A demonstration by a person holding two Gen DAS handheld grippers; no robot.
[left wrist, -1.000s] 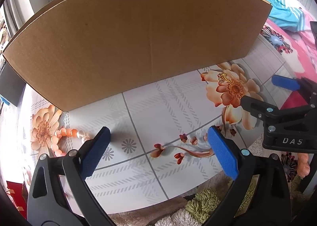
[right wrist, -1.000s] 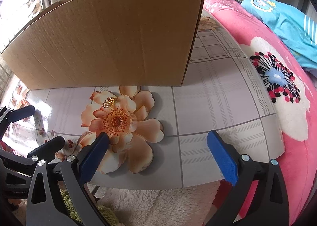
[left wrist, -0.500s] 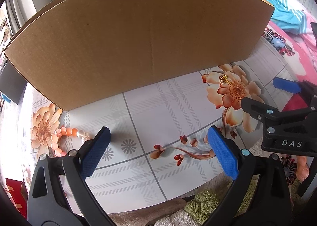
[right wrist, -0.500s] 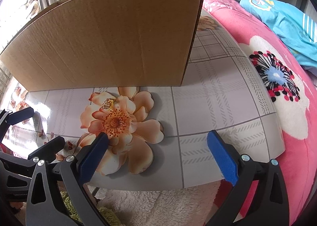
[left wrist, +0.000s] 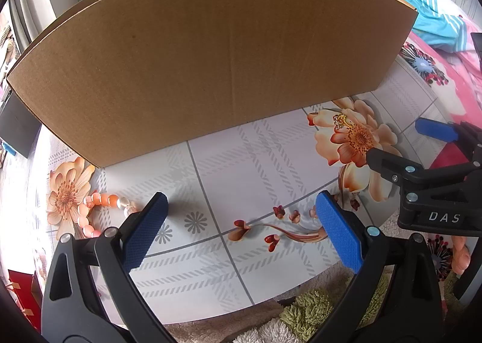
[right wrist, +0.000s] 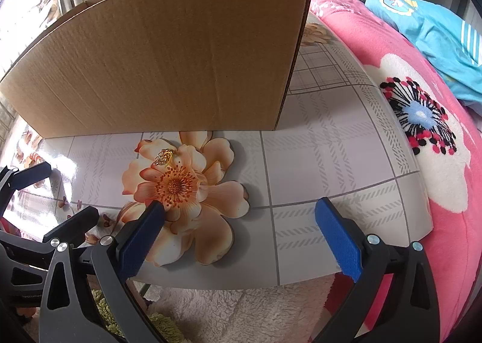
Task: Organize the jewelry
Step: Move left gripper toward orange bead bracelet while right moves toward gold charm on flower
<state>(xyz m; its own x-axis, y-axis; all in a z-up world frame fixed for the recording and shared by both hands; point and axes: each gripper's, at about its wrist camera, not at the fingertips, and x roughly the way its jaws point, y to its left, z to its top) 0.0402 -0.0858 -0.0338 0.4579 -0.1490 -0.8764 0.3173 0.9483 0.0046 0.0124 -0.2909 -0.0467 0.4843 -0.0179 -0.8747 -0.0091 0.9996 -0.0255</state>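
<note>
A small gold ring [left wrist: 339, 120] [right wrist: 163, 157] lies on a printed orange flower of the tabletop, just in front of the tall cardboard box [left wrist: 211, 51] [right wrist: 168, 60]. An orange and clear bead bracelet [left wrist: 102, 207] rests at the left on the table, partly hidden behind my left gripper's left finger. My left gripper [left wrist: 241, 210] hovers open over the table's front, empty. My right gripper [right wrist: 239, 216] is open too, empty, near and to the right of the ring. In the left wrist view the right gripper [left wrist: 403, 147] shows at the right.
The flower-patterned table [right wrist: 331, 147] ends close to both grippers, with shaggy rugs [right wrist: 241, 313] below. A pink flowered blanket [right wrist: 421, 120] with a blue garment [right wrist: 430, 26] lies to the right. The box wall blocks the view behind it.
Both grippers have edged slightly forward toward the box and ring. Their jaws remain open.
</note>
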